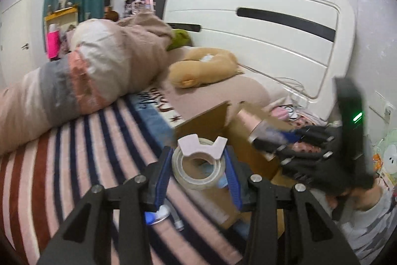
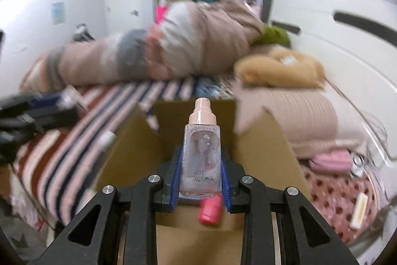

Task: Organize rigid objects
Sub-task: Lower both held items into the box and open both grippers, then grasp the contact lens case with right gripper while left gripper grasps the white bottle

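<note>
My left gripper (image 1: 198,165) is shut on a roll of clear tape (image 1: 197,168) with a pale pink cutter tab, held above the striped bed cover beside an open cardboard box (image 1: 211,123). My right gripper (image 2: 201,168) is shut on a clear pump bottle (image 2: 201,155) with a pink pump top, held upright over the open cardboard box (image 2: 260,148). In the left wrist view the right gripper (image 1: 285,140) holds that bottle (image 1: 258,128) over the box. A pink-red small bottle (image 2: 211,210) lies in the box below the bottle. The left gripper shows blurred at the left edge of the right wrist view (image 2: 37,113).
The box sits on a bed with a striped cover (image 1: 74,153). A rolled quilt (image 1: 86,71), a tan plush toy (image 1: 206,68) and a white headboard (image 1: 273,41) lie behind. A pink pouch (image 2: 330,160) and small items lie on the dotted fabric to the right.
</note>
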`<state>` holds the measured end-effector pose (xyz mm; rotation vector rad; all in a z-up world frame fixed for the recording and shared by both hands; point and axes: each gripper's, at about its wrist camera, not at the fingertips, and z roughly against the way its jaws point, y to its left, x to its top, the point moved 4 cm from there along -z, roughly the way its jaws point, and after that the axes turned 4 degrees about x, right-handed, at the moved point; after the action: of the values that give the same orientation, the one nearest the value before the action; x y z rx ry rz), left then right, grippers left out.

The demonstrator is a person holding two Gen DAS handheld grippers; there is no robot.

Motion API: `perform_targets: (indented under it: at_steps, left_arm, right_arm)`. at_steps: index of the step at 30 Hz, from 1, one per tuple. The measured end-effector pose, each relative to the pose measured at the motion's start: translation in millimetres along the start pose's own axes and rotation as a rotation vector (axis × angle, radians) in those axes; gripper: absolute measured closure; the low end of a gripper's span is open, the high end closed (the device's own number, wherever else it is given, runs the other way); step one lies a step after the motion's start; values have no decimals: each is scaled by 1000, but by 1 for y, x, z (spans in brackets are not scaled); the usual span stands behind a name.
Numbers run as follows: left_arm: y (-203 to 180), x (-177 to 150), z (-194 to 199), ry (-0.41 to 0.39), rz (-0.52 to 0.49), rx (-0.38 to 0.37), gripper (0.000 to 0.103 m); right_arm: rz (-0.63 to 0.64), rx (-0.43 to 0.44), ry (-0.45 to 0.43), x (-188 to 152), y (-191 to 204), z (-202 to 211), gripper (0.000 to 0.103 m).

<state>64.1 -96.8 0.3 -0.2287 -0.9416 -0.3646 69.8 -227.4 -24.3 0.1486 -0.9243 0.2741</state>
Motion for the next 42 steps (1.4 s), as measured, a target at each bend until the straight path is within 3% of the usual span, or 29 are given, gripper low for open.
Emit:
perform_targets:
  at_steps: [7, 13, 22, 26, 31, 33, 37, 42]
  left_arm:
    - [-47, 17, -56, 106, -70, -28, 65]
    - [-58, 8, -84, 192, -106, -1, 65]
    - [-57, 2, -93, 226, -121, 28, 64]
    - [-53, 2, -85, 206, -110, 37, 48]
    - [-40, 7, -66, 163, -70, 26, 45]
    - [-30, 10, -53, 128, -42, 25, 40]
    - [6, 9, -20, 54, 25, 65, 34]
    - [70, -14, 19, 4, 116, 161, 27]
  right_arm:
    - [22, -37, 98, -26, -33, -25, 80]
    - [25, -22, 64, -23, -34, -26, 80]
    - [3, -4, 55, -23, -40, -32, 79]
    - [2, -6, 52, -21, -38, -30, 79]
    - [7, -14, 47, -17, -31, -25, 77]
    - [5, -10, 35, -13, -26, -20, 77]
    - [9, 31, -12, 0, -6, -5, 77]
    - [68, 129, -80, 22, 49, 13, 77]
